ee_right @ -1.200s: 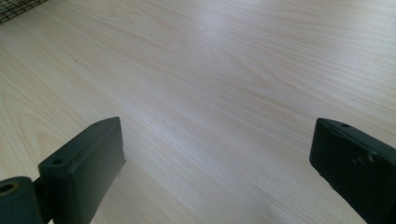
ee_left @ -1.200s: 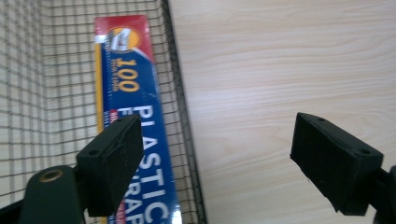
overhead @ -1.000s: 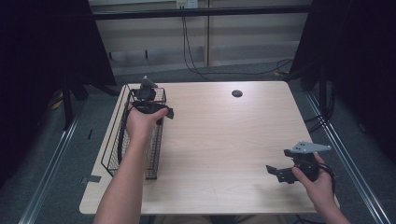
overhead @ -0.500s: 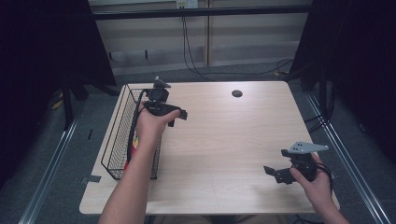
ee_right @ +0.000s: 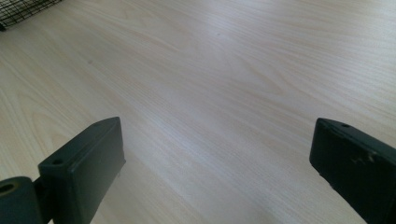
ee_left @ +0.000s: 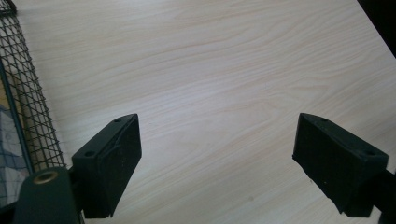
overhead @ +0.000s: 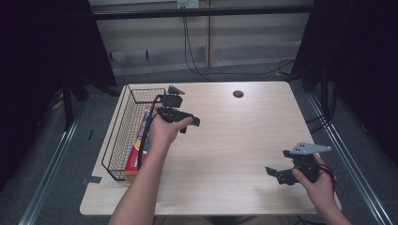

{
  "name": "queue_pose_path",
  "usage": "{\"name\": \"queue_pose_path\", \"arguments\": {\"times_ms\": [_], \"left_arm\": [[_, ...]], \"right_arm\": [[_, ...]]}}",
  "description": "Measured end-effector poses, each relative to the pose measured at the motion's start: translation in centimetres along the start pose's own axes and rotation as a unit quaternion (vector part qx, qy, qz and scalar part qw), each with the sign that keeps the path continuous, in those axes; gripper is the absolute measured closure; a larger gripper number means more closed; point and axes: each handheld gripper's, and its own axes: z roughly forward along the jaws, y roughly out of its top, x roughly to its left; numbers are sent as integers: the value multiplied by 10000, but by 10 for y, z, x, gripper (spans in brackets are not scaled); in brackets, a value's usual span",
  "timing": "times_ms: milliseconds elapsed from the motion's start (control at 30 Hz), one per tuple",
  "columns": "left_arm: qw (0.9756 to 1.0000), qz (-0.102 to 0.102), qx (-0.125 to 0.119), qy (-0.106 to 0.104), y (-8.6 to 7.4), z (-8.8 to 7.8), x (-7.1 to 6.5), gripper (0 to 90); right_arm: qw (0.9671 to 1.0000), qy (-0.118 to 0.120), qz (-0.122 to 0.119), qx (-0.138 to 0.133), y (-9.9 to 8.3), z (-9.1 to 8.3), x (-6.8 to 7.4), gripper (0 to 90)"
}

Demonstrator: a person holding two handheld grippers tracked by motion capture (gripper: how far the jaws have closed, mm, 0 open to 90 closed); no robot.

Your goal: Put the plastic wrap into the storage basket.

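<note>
- We start at the box, the red, yellow and blue carton: it lies lengthwise inside the basket, toward the near end, with its near corner at the basket's front wall.
- The basket is black wire, long and narrow, and sits along the table's left edge.
- Our left gripper hangs just right of the basket's far half, over bare wood, clear of the box.
- In the left gripper view we look down between the jaws: they stand wide apart with nothing but wood grain between them, so the tool is released.
- In that view the basket's mesh runs down the left edge, just beside the left-hand jaw, and a patch of the box shows pale and blue through the wire.
- A cable loops from the left gripper back over the hand.
- Well apart, at the table's near right corner, our right gripper sits low in the right hand, its grey plate on top.
- The right gripper view gives us the same story: jaws spread wide, bare tabletop between them, nothing grasped.
- A corner of the basket peeks in at the top left of that view.
- Farther out, a small dark round spot marks the table near its far edge.
</note>
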Motion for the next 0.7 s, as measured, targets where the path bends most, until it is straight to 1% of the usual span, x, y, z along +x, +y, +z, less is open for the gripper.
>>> {"name": "queue_pose_path", "arguments": {"times_ms": [33, 100, 167, 200, 267, 300, 533, 600, 633, 700], "left_arm": [[10000, 55, 12, -17, 0, 1, -1, 153], [9999, 86, 6, -62, -1, 4, -5, 153], [9999, 103, -29, -62, -2, 6, -10, 154], [9998, 163, -9, -86, -3, 8, -12, 155], [9997, 256, -21, -48, -5, 11, -17, 155], [9996, 282, -19, -82, -6, 12, -18, 155], [9991, 347, -54, -244, -14, 23, -29, 156], [9989, 421, -8, -214, -15, 25, -30, 156], [9989, 407, -21, -220, -16, 27, -32, 156], [9987, 461, -12, -213, -18, 30, -32, 156]], "right_arm": [[10000, 0, 1, -2, 0, 0, 0, 26], [10000, -4, 20, -5, 1, 0, 0, 27], [10000, -2, 6, -12, 1, 1, 0, 27], [10000, 3, 5, -10, 2, 1, 0, 27], [10000, 8, 3, -10, 2, 1, 0, 27], [10000, 12, 0, -12, 2, 1, 0, 27], [10000, 30, -4, -10, 3, 2, 0, 27], [10000, 27, -9, -9, 2, 2, 0, 27], [10000, 31, -16, -17, 2, 1, -1, 27], [10000, 19, -18, -9, 2, 0, -1, 27]]}}
